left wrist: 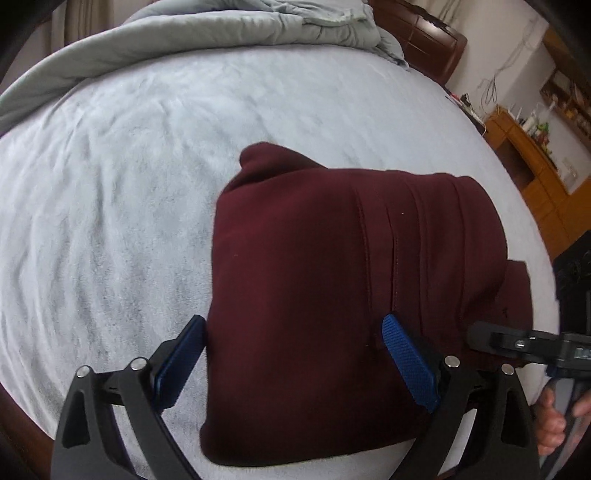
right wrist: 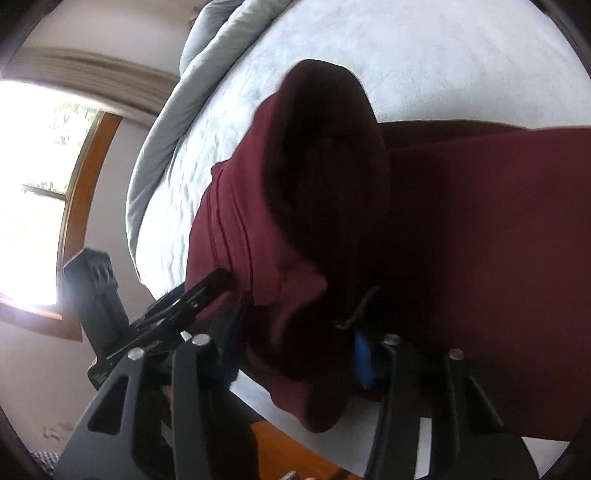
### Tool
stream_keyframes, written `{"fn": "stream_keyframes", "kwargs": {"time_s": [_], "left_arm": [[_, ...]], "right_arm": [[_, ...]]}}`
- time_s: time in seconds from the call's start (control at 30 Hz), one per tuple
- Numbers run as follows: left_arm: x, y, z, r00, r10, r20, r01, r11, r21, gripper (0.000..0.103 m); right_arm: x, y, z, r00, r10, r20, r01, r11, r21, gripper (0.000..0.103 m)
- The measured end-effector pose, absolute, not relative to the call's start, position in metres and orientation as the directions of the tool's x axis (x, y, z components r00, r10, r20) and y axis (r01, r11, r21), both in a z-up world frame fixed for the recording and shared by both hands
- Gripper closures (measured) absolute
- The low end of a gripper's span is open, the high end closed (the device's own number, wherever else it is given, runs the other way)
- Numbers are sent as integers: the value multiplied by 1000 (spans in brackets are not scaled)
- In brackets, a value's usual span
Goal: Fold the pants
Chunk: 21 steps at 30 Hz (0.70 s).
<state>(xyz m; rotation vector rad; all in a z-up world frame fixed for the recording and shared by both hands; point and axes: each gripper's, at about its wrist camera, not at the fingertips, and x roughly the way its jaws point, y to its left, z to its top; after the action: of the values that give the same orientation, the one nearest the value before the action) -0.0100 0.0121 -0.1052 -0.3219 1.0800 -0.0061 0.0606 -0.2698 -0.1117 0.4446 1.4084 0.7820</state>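
Maroon pants (left wrist: 332, 277) lie under the downward-tilted, spread left gripper (left wrist: 291, 362); right gripper (right wrist: 295, 343) pinches them.

Grey duvet (left wrist: 207, 33) bunched at bed's (left wrist: 110, 184) far edge; wooden cabinet (left wrist: 532, 162); window (right wrist: 33, 184).

The left gripper (left wrist: 291, 363) is showing black, cut-out finger arms with silver round screws at the joints and blue, finely textured pads (left wrist: 408, 363). The right gripper (right wrist: 295, 347) is showing the same black arms and silver screws, with a blue pad (right wrist: 364, 360) peeking out.
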Motion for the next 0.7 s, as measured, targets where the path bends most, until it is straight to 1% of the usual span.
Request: {"fn": "stream_keyframes", "kwargs": {"time_s": [0.07,0.17,0.23,0.33,0.43,0.7], "left_arm": [[-13,17,-97,488,-158,-858,-159,951,-265,7],[-19,31,-86,518,-156,-841,-194,936,-293,7],[-18,39,-82,532,-156,-832,-216,925,-312,7],[-14,40,-81,525,-145,-839,-223,928,-300,7],[-10,30,-81,523,-168,-835,-197,930,-311,7],[4,-22,-80,506,-194,-841,-86,958,-273,7]], "right_arm": [[61,-274,-107,-11,736,-677,-223,658,719,77],[63,-290,-101,13,783,-622,-192,613,767,83],[61,-303,-93,37,792,-609,-197,603,773,83],[60,-321,-74,85,788,-609,-225,611,759,84],[60,-337,-55,129,767,-629,-247,639,728,84],[59,-394,-28,222,692,-687,-250,721,646,84]]}}
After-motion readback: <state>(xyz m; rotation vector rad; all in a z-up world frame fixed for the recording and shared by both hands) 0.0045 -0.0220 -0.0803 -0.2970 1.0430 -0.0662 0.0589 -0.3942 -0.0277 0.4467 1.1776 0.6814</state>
